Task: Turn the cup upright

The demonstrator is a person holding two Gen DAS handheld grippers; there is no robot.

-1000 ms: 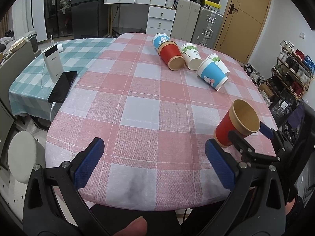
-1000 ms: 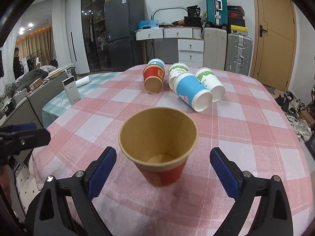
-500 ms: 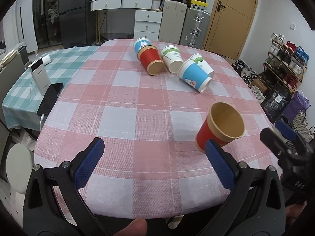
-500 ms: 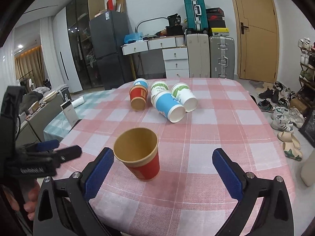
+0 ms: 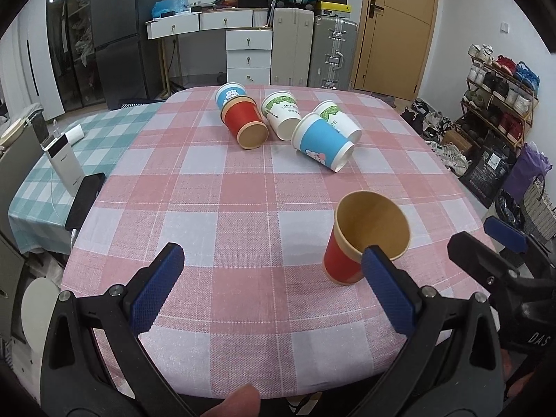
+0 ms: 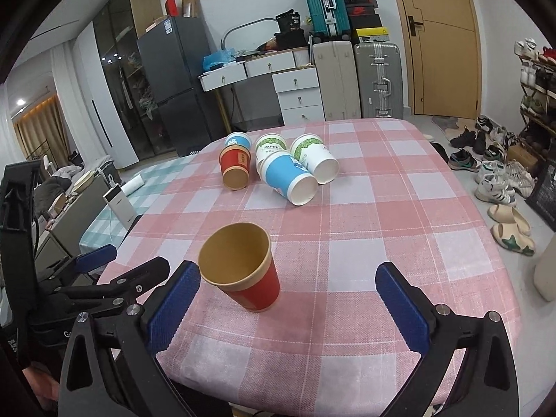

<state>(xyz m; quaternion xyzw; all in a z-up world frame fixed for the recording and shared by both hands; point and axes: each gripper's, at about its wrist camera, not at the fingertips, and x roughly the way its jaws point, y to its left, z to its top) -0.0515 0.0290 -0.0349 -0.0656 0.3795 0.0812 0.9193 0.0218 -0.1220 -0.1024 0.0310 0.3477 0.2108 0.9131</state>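
A red paper cup [image 5: 361, 239] [image 6: 245, 267] stands upright on the pink checked table [image 5: 243, 187], near its front edge. My left gripper [image 5: 274, 292] is open and empty, just left of and behind the cup. My right gripper [image 6: 288, 305] is open and empty, drawn back from the cup, which stands free toward its left finger. Several more cups lie on their sides at the far end: a red one [image 5: 245, 123] [image 6: 235, 168], a blue one [image 5: 323, 142] [image 6: 288, 179] and white ones with green print [image 5: 283, 116].
A white power bank [image 5: 64, 163] and a black phone [image 5: 85, 199] lie on the teal checked table at left. Shoes and a shoe rack [image 5: 497, 104] fill the floor at right. Drawers and suitcases [image 5: 312, 48] stand behind the table.
My right gripper has pulled back and up from the upright red cup, leaving it standing free. My left gripper has shifted so the cup sits close to its right finger.
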